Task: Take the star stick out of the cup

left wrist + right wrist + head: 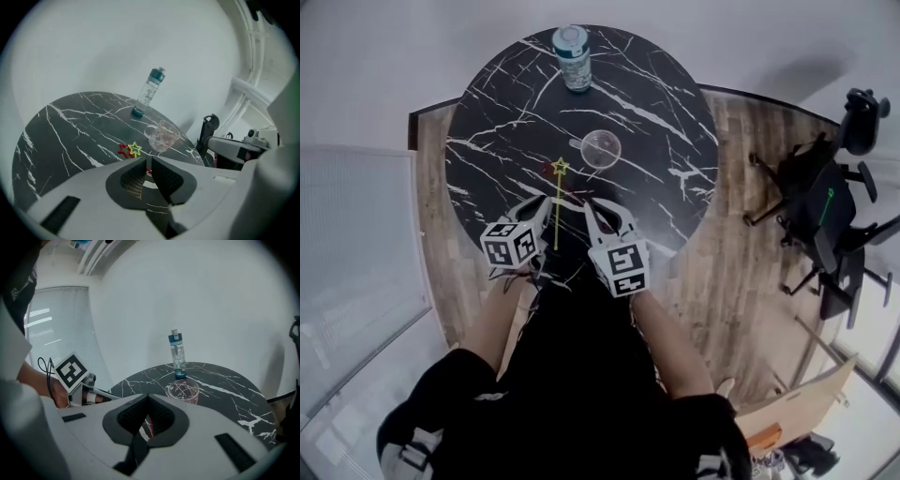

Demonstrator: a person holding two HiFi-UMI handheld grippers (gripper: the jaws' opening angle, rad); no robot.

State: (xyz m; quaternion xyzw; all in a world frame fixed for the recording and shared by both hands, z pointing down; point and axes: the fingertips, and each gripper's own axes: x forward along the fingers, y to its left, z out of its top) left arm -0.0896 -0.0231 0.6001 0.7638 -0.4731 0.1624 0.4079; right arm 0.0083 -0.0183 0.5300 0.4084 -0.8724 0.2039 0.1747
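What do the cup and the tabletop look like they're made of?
The tabletop: black with white veins, smooth with a slight sheen; marble or a marble-look surface. The cup: clear and glossy, the tabletop shows through its walls; glass or clear plastic, can't tell which.

desk (487,122): carries cup, bottle, star stick | star stick (557,211): outside the cup, between left fingers (536,211) and right fingers (602,217), star end ahead of both | cup (601,148): ahead of the fingers, near the star, to its right | bottle (572,56): upright behind the cup, at the far desk edge | chair (825,216): on the floor, well right of the right fingers
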